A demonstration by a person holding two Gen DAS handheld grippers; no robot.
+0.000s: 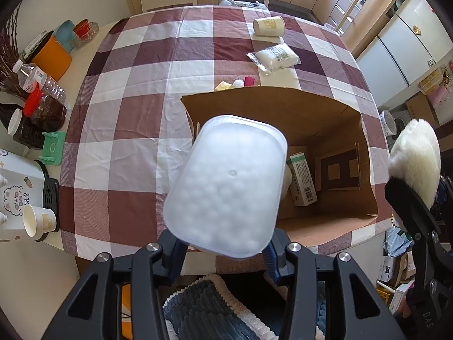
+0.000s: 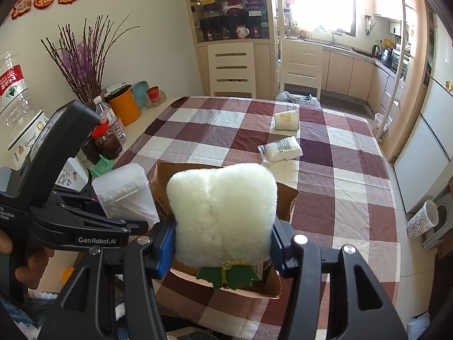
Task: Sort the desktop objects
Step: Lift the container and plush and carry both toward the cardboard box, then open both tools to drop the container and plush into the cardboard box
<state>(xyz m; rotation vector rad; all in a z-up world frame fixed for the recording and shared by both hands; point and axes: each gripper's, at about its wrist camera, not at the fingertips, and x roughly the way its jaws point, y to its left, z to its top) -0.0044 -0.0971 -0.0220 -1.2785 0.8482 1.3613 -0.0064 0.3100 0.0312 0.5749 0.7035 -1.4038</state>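
My left gripper [image 1: 223, 250] is shut on a frosted white plastic box [image 1: 226, 184] full of cotton balls, held above the left edge of an open brown cardboard box [image 1: 320, 107]. Inside that box lies a green-and-white carton [image 1: 303, 182]. My right gripper [image 2: 222, 250] is shut on a fluffy white plush item [image 2: 222, 212] with a green felt leaf, held over the cardboard box [image 2: 286, 198]. The plush also shows at the right of the left wrist view [image 1: 414, 155]. The frosted box shows in the right wrist view [image 2: 124, 189].
On the checked tablecloth [image 1: 136, 113] lie a tipped paper cup [image 1: 269, 25], a bag of cotton pads [image 1: 279, 56] and small yellow, white and red items [image 1: 236, 83]. Bottles, jars and cups [image 1: 36, 104] crowd the left counter. Two chairs [image 2: 232, 68] stand behind the table.
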